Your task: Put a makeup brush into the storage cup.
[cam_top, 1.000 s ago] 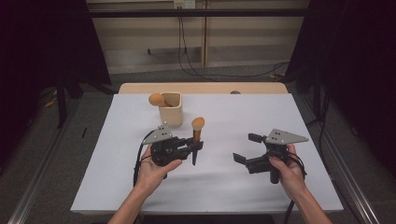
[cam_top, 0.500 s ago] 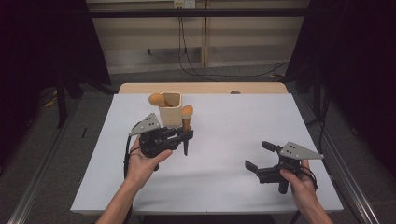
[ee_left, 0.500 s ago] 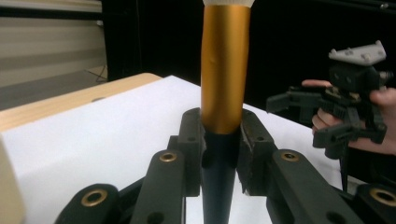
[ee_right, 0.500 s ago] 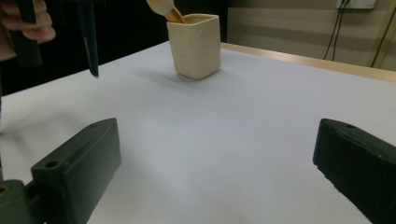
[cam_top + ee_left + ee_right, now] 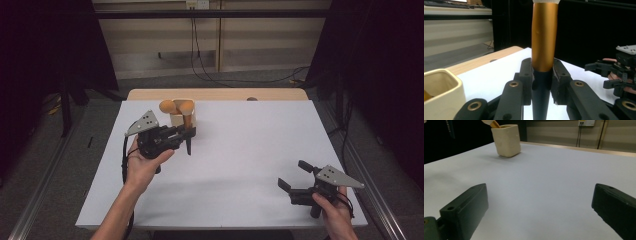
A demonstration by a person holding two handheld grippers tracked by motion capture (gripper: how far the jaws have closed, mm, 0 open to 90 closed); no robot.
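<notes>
One brush (image 5: 543,50) between left gripper (image 5: 186,137) jaws.

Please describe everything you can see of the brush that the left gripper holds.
The brush has a glossy copper-coloured ferrule over a black tapering handle and, in the high view, a rounded orange head. The left gripper is shut on it where ferrule meets handle, its pads pressing both sides. The brush stands roughly upright, head up, in front of the cream cup, its handle tip above the white table.
</notes>
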